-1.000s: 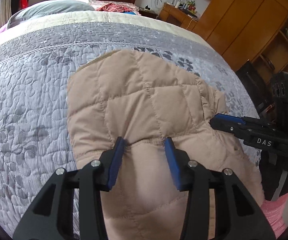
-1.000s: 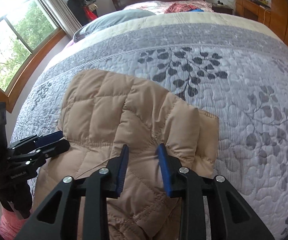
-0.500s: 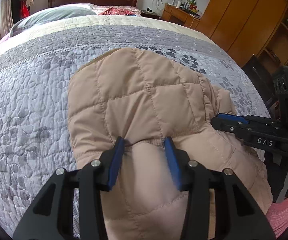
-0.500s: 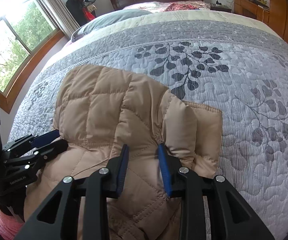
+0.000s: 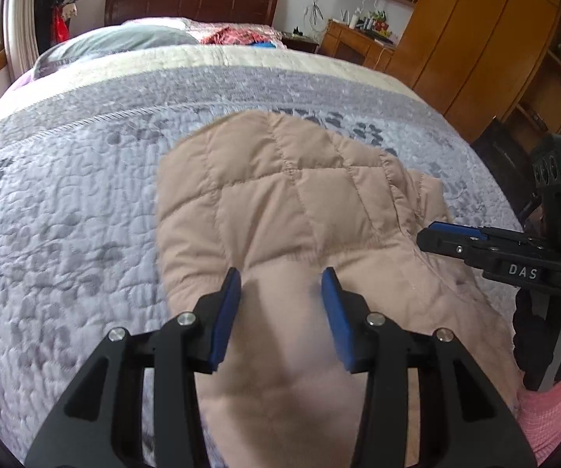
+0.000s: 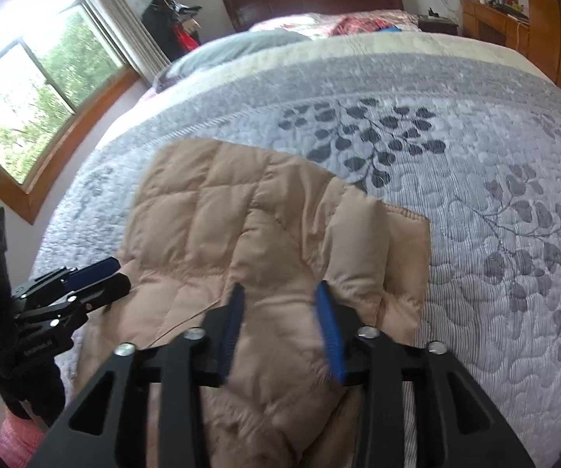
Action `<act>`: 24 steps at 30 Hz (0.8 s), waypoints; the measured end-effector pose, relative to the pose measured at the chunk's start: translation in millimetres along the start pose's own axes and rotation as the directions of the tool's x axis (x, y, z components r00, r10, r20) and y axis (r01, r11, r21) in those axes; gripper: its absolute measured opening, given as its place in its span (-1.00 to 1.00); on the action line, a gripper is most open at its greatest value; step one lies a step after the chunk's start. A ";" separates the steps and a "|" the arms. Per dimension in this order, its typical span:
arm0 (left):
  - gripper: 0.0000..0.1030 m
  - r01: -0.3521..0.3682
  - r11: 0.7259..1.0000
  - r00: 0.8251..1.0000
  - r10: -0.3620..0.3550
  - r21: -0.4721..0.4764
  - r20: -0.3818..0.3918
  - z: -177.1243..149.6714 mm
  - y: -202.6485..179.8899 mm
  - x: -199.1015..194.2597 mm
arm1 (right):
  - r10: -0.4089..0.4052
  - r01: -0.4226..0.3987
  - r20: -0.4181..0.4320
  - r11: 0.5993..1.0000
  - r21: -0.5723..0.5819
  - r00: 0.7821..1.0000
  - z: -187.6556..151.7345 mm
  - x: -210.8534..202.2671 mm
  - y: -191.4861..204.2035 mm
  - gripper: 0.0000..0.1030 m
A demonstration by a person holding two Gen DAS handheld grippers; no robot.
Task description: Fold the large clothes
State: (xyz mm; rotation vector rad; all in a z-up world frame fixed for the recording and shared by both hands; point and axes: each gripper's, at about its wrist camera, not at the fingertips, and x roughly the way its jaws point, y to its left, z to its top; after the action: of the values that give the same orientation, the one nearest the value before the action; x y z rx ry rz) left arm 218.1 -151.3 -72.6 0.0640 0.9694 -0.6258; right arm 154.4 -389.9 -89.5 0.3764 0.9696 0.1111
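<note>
A tan quilted jacket [image 5: 280, 195] [image 6: 241, 226] lies folded on the grey patterned bedspread [image 5: 66, 214], its near edge toward me. My left gripper [image 5: 280, 284] hovers open over that near edge, on the jacket's left. Blurred fabric shows between its blue pads, which do not pinch it. My right gripper [image 6: 280, 300] is over the jacket's right part. Its jaws are opening, with puffy fabric still bulging between them. Each gripper also shows at the edge of the other's view, the right gripper [image 5: 432, 234] and the left gripper [image 6: 118, 275] both at the jacket's sides.
The bedspread [image 6: 494, 195] stretches far to the right and back. Pillows [image 5: 116, 43] and a dark headboard [image 5: 186, 4] lie at the far end. A wooden wardrobe [image 5: 475, 39] stands right, a window [image 6: 27, 97] left. A gloved hand with a pink sleeve [image 5: 549, 409] holds the right gripper.
The left gripper has drawn back and up from the jacket's seam. The right gripper's jaws have spread wider around the fabric. The jacket lies lower and flatter on the bed.
</note>
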 end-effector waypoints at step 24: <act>0.24 -0.106 0.994 0.988 0.101 0.039 0.113 -75.0 2.2 -97.6 | 0.038 -0.039 0.057 0.999 0.014 0.998 -58.9 -72.2 -5.9 0.63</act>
State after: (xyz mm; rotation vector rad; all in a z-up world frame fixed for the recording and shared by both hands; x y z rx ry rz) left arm 123.5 -79.7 -39.8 0.1178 0.8387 -0.5497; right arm 64.7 -398.5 -64.9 0.4105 0.9076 0.1278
